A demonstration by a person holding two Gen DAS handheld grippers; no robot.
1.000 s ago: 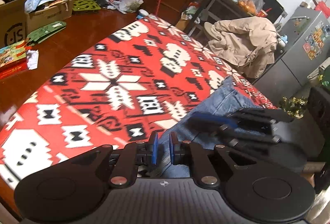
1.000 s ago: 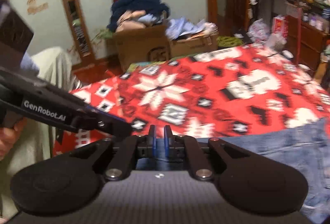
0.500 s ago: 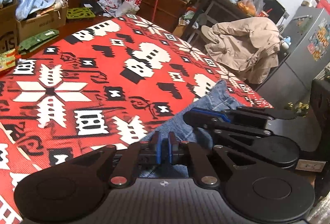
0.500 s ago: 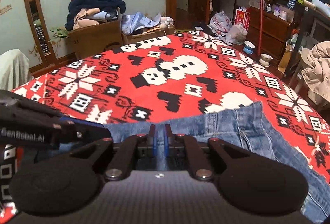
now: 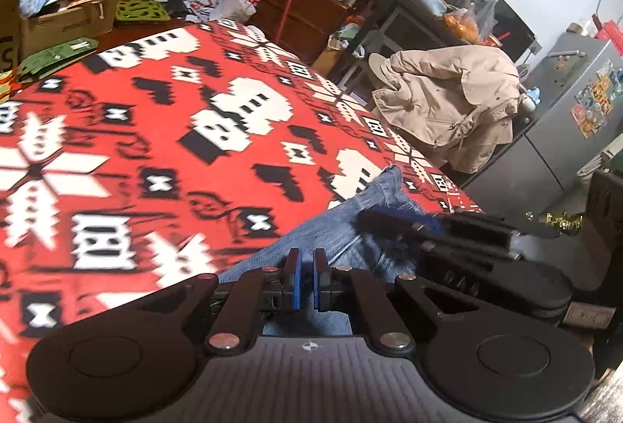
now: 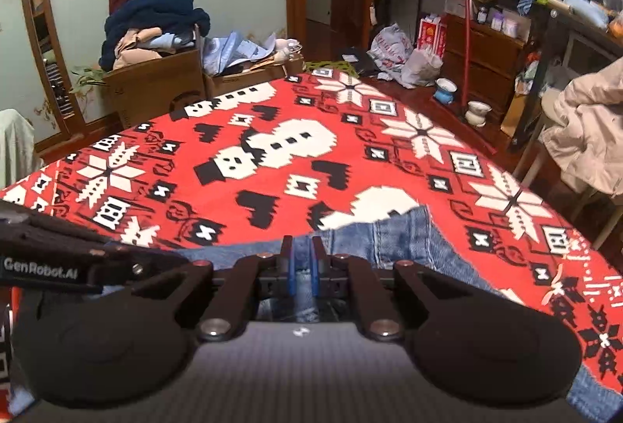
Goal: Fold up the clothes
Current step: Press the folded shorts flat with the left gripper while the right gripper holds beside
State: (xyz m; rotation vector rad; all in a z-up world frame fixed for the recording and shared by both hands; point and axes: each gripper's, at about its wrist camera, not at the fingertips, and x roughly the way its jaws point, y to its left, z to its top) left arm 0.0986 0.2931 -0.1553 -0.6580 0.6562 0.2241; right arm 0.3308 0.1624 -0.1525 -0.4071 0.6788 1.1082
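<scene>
Blue jeans [image 5: 350, 224] lie at the near right edge of the table's red patterned cloth [image 5: 155, 111]. My left gripper [image 5: 305, 267] is shut on a fold of the denim, which shows in the thin slit between its blue pads. The right gripper [image 5: 428, 228] reaches in beside it from the right, low over the same jeans. In the right wrist view my right gripper [image 6: 300, 259] is shut on the jeans' [image 6: 389, 232] near edge, with denim between the pads. The left gripper [image 6: 78, 259] sits close at the left there.
A beige jacket [image 5: 447, 103] hangs over a chair past the table's right side, with a grey fridge [image 5: 564, 103] behind it. Cardboard boxes [image 6: 155, 88] piled with clothes stand beyond the far edge. Cluttered shelves [image 6: 486, 14] line the far wall. The red cloth [image 6: 272, 150] stretches ahead.
Both grippers have swept sideways across the table, and the denim has come along with them. The left jaws have closed from a small gap to a thin slit.
</scene>
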